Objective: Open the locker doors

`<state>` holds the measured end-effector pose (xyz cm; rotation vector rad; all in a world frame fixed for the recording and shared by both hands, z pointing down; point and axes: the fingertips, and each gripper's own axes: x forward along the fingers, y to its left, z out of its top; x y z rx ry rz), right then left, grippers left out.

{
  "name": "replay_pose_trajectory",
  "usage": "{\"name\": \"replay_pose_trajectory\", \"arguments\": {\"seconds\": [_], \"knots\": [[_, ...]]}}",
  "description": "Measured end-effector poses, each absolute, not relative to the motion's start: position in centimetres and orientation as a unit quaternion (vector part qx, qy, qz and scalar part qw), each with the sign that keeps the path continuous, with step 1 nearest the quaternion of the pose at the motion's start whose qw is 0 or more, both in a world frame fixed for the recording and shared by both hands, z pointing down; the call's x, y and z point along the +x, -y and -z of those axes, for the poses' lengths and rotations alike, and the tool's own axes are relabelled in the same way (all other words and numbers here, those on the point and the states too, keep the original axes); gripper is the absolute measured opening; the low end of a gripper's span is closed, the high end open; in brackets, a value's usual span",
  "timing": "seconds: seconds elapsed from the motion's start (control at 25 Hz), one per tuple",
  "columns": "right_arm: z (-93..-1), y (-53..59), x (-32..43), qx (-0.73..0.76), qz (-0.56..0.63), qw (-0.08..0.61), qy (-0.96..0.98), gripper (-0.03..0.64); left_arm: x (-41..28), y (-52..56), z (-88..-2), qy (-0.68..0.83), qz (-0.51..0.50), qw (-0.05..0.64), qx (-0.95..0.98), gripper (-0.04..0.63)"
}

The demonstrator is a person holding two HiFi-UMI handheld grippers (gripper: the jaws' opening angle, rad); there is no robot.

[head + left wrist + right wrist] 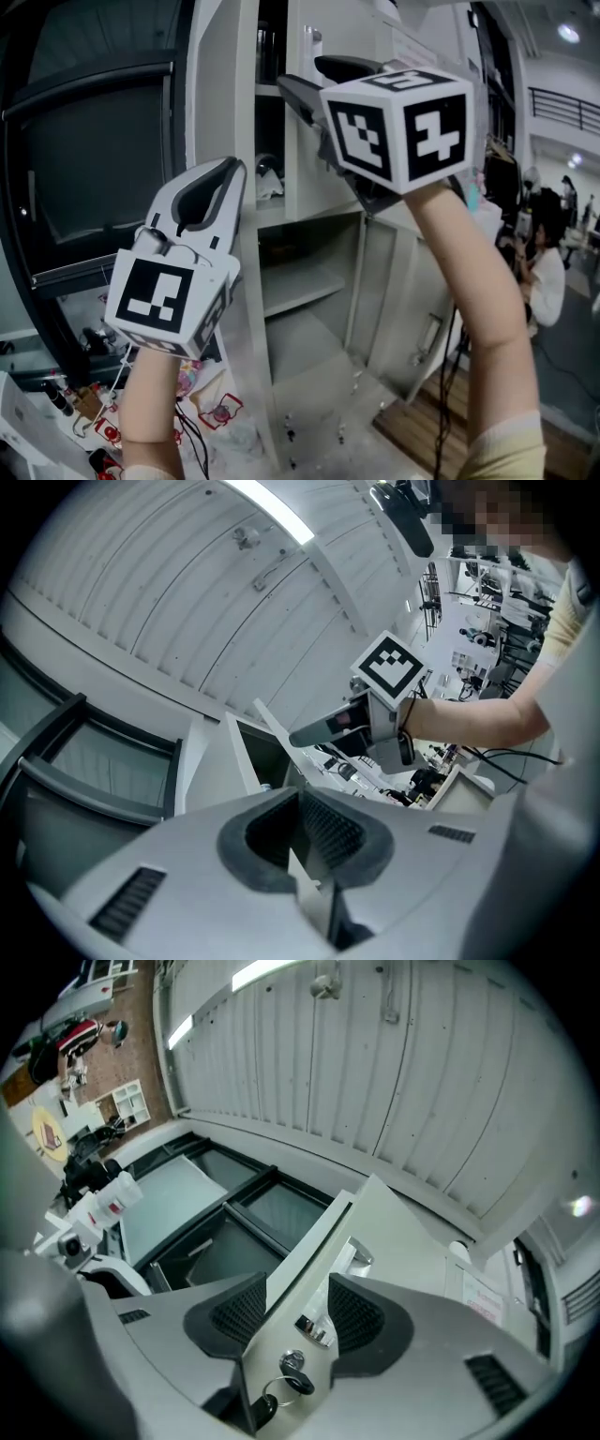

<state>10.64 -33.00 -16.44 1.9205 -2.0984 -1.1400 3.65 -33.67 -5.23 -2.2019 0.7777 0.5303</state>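
Our right gripper has its jaws spread wide astride the free edge of the upper door, by its lock and keys, not clamping. It is likely there to swing the door. The left gripper, jaws together on nothing, is raised at left. The lower door hangs swung out at lower right. The upper compartment holds pale items we cannot identify, and the lower shelf looks bare.

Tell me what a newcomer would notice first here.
The right tool straddles the edge of an upper locker door, jaws apart, with a key hanging in its lock. In the head view, the lower locker door stands open at centre right, showing a shelf inside.
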Motion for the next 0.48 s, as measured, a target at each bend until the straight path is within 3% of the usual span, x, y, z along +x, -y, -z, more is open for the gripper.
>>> {"name": "replay_pose_trajectory", "arguments": {"seconds": [0.2,0.48], "knots": [[15.5,34.9,11.7,0.671,0.382,0.082,0.630,0.186,3.7,33.7,4.6,-0.298,-0.203,0.357,-0.862,0.005],[15.4,34.0,12.3,0.673,0.379,0.074,0.631,0.186,3.9,34.7,4.0,-0.294,-0.195,0.353,-0.867,0.005]]}}
